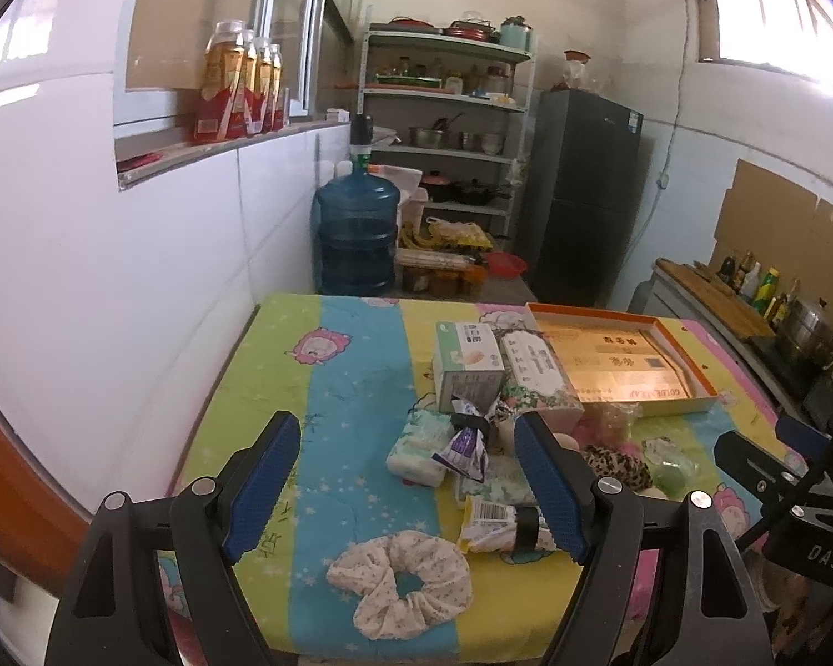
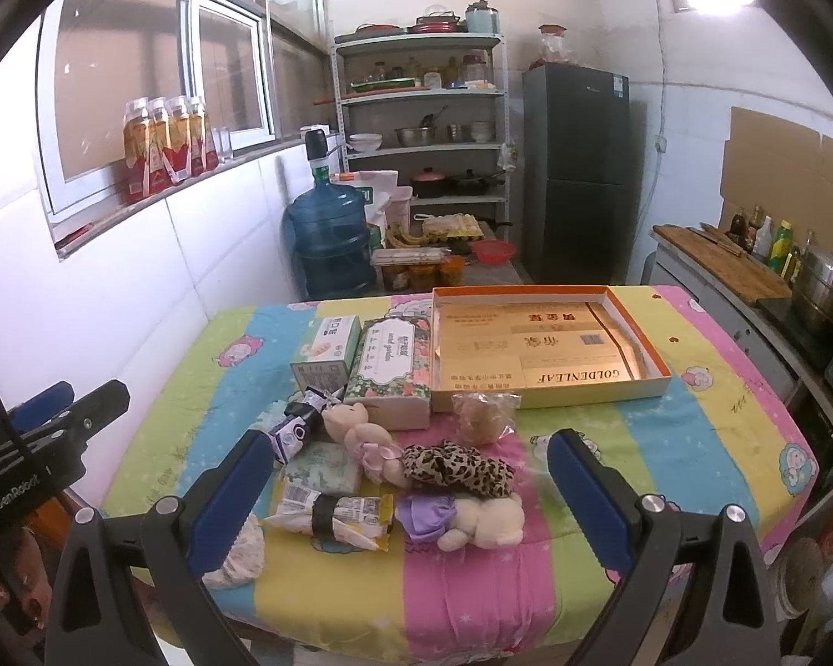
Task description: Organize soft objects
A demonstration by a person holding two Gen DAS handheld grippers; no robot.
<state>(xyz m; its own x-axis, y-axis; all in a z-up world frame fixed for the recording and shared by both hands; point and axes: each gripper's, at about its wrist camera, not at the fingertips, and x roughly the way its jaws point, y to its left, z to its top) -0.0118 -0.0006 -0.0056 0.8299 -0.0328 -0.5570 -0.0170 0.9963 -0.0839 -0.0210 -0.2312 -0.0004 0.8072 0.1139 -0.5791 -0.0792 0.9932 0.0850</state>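
Left claw (image 1: 408, 491): black frame, blue ribbed pads, silver screws at the pivots. Right claw (image 2: 408, 494): same build. The left unit's body carried white "GenRobot" lettering and a black cable; the right unit's body carried white "DAS" lettering.

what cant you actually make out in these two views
- Left wrist view: the cream teddy bear in a purple dress is hidden behind the left hand-held gripper, whose finger blocks it.
- Right wrist view: the white dotted fabric scrunchie is half covered by the right hand-held gripper.
- Both views: small print on the green and white carton is too small to read.
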